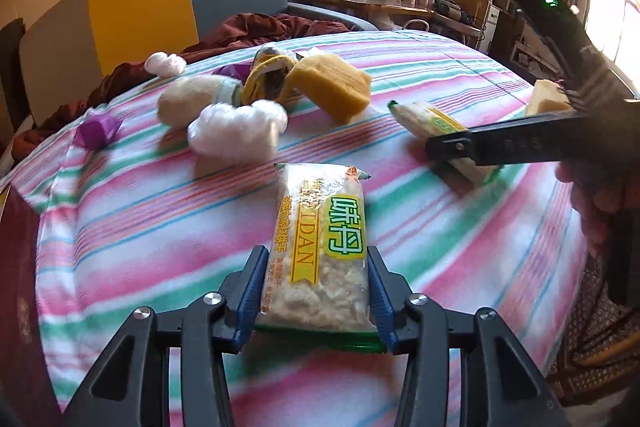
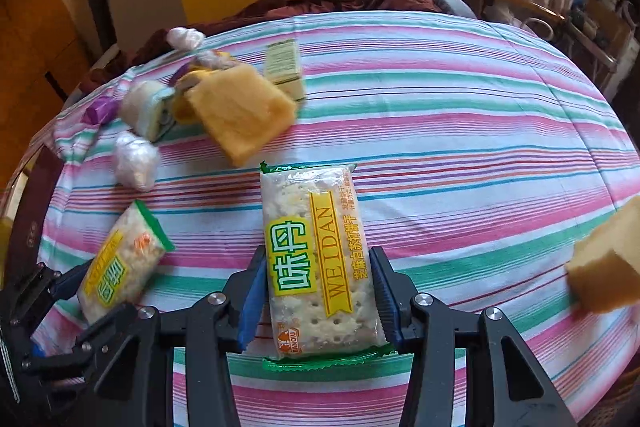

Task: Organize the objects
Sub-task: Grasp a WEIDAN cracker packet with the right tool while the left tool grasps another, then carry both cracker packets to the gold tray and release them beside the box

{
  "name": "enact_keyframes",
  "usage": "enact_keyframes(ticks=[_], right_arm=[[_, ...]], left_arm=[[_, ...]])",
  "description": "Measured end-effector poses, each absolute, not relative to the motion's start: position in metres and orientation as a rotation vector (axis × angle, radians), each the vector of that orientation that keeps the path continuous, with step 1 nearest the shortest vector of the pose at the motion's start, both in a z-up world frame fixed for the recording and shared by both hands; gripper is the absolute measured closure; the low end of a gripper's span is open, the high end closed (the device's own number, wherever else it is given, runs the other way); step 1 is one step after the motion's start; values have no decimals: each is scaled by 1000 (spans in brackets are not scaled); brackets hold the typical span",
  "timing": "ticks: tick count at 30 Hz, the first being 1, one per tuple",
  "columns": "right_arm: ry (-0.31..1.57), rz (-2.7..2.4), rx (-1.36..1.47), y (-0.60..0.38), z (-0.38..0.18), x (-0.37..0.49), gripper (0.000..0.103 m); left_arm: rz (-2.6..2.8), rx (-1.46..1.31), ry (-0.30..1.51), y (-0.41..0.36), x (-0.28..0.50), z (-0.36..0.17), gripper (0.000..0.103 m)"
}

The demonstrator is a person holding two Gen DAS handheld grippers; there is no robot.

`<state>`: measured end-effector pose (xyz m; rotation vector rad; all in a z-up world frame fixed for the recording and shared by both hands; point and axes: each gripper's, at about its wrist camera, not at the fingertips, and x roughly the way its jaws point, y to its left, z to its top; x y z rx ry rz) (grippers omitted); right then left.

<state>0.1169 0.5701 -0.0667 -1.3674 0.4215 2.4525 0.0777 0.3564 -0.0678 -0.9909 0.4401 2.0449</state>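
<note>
Cracker packet [image 1: 320,251] clamped, left gripper [image 1: 316,291], bed middle

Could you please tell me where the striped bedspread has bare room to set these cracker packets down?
The striped bedspread is bare across its right half, beyond the yellow sponge block and small green-and-cream box. The far left is crowded with white plastic wads, a purple wrapper and plush toys.

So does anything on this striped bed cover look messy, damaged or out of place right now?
Nothing looks spilled or torn. The one untidy spot is the far left pile, where a yellow sponge leans tilted against a plush toy and white wads. Both cracker packets sit intact between gripper pads.
</note>
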Motion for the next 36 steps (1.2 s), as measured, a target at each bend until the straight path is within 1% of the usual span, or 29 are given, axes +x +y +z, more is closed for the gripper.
enact_keyframes(ticks=[5,10,17,25,31,36], right_arm=[[315,2506,-1389,546,-70,110,54],[274,2504,-1389,539,-71,111,54],[350,2475,-1345,546,-72,120,54],[455,2465,-1295,525,-70,132,54],[429,2464,-1304,500,-70,128,54],[492,2498,-1295,477,-61,125,54]], left_arm=[[2044,-1035,341,328,78,-60,55],[2051,-970,325,304,84,-42,55],[2082,-940,237,272,81,-21,55],[2185,-958,79,220,51,0,55],[2257,-1013,17,179,22,0,55],[2317,-1088,-44,144,-9,-8,55]])
